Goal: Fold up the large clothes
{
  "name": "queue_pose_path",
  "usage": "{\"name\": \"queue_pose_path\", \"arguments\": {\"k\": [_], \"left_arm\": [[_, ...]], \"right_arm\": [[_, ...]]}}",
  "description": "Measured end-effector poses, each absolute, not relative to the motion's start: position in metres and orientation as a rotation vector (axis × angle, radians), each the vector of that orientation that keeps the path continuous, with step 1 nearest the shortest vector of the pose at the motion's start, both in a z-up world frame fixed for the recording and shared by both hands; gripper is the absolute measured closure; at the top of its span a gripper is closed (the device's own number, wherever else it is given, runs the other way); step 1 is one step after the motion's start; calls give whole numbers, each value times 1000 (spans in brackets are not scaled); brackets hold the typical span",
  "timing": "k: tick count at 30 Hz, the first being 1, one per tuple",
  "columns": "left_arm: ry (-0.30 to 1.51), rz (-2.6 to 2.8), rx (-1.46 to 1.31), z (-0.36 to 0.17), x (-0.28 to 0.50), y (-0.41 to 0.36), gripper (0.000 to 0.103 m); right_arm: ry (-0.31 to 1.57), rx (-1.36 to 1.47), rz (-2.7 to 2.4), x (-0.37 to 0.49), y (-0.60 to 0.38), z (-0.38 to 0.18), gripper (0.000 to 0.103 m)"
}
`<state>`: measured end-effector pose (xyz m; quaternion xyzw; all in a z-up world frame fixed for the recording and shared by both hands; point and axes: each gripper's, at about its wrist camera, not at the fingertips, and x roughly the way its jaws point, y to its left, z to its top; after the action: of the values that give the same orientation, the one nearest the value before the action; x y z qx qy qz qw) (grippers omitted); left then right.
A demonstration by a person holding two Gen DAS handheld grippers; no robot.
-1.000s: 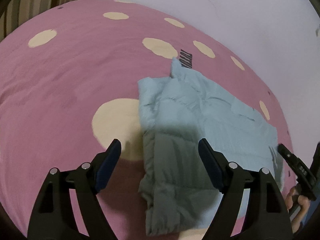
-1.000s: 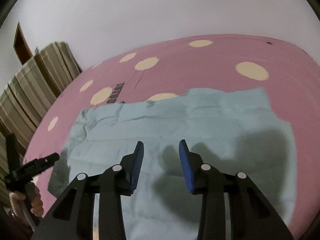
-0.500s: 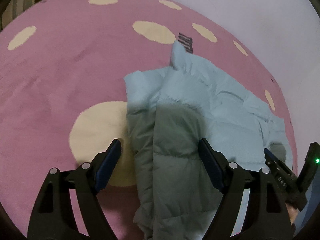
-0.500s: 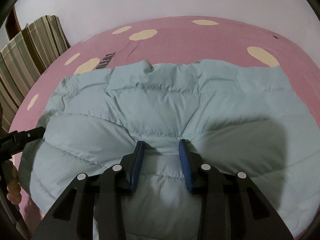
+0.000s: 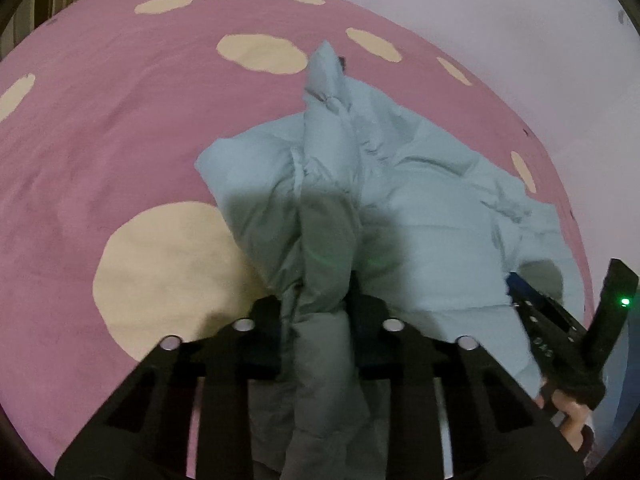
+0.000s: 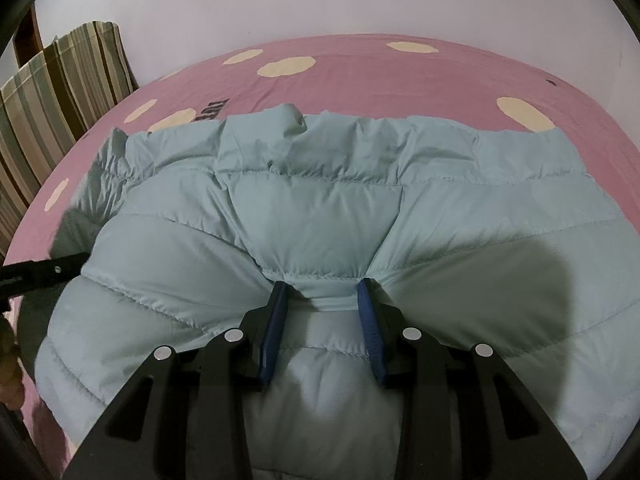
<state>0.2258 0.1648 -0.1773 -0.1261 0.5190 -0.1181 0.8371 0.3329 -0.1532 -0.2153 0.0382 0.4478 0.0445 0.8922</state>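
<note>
A pale blue puffer jacket lies on a pink bedsheet with cream dots. My left gripper is shut on a bunched fold at the jacket's left edge. My right gripper is shut on a pinch of the quilted jacket near its near edge, the fabric puckering toward the blue pads. The right gripper also shows in the left wrist view at the lower right. The left gripper shows in the right wrist view at the far left.
A white wall runs behind the bed. A striped cushion or headboard stands at the left end of the bed. The pink sheet is bare beyond the jacket.
The left gripper has closed from wide open onto the jacket's left edge. The right gripper has dropped onto the jacket and pinched the fabric. The jacket has bunched up.
</note>
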Motion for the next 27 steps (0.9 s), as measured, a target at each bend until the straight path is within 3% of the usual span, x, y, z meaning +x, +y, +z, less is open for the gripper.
{"name": "queue_pose_path", "arguments": {"k": [5, 16, 27], "left_arm": [[1047, -274, -255, -143, 215, 150, 90], [923, -345, -148, -45, 193, 78, 90], [901, -460, 43, -27, 183, -72, 90]], "right_arm": [[927, 75, 92, 334, -152, -218, 66], [916, 204, 158, 321, -184, -195, 64], [819, 322, 54, 256, -299, -150, 64]]}}
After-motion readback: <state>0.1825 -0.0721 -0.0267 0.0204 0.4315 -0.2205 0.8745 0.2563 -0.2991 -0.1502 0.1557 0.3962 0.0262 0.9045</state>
